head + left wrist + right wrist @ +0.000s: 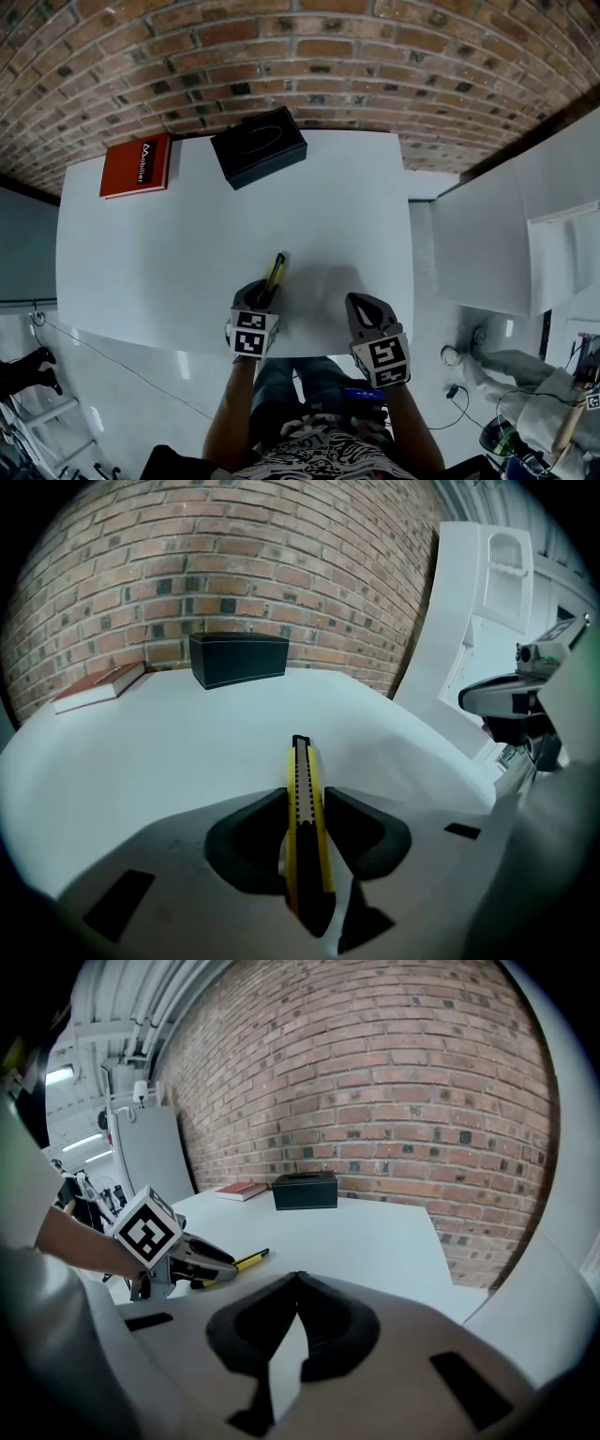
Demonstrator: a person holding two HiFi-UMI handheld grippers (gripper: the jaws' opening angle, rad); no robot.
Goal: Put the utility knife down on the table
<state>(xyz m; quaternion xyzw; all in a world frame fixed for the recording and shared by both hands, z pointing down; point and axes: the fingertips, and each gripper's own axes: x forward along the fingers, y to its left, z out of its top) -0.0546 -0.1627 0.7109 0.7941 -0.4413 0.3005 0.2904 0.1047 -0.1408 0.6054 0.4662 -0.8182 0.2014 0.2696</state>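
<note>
my left gripper (306, 792) is clenched on the knife (301, 766), its two dark pads pressed against the yellow sides, with the black-tipped end sticking out past the jaws toward the top of the left gripper view. in the head view the knife sits low in the frame, just left of centre, over the near edge of the table (178, 253); i cannot tell whether it touches the surface. my right gripper (296, 1277) is closed with nothing between its pads, and in the head view it hangs near the left one, lower right of centre, at the table's near edge. well apart from both, at the far side of the table, a black box (259, 146) lies top centre and a red book (137, 166) upper left. a brick wall (309, 47) fills the top of the frame.
</note>
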